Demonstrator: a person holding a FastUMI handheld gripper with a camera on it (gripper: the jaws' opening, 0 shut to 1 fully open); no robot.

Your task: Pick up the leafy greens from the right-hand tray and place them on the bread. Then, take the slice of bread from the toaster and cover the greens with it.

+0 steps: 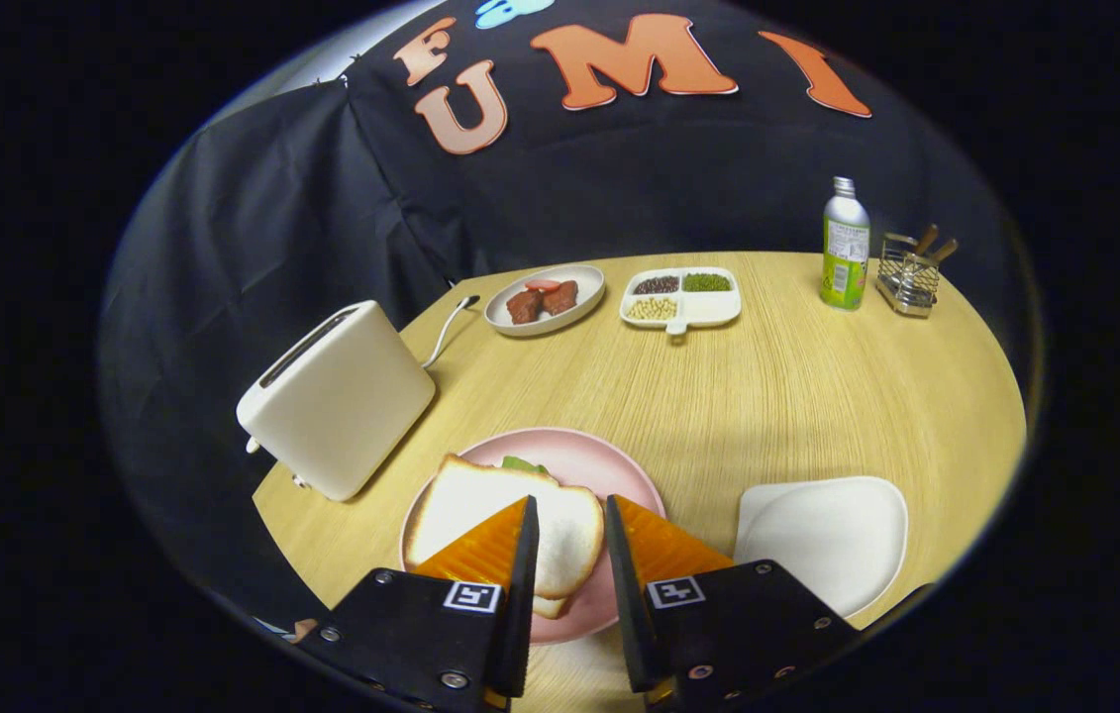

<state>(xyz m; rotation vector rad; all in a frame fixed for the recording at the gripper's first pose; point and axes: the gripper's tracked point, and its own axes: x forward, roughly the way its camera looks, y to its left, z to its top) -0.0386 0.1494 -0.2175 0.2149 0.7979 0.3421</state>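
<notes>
The gripper (569,507) hovers over the pink plate (619,465), its fingers set a narrow gap apart with nothing pressed between them. On that plate lies the top slice of bread (480,495), stacked on a lower slice whose edge peeks out underneath near the fingers. A bit of the leafy greens (524,463) shows from under the top slice at its far edge. The bread lies partly under the left finger and in the gap between the two.

Left of the pink plate stands the white toaster (337,396) on the wooden surface (767,396), its cord (449,327) trailing behind it. Right of the plate sits a white tray (832,535). Beyond the plate are an oval dish with meat pieces (545,299) and a divided dish of beans and grains (681,296). Farther right of these stand a green bottle (845,246) and a wire utensil holder (908,269).
</notes>
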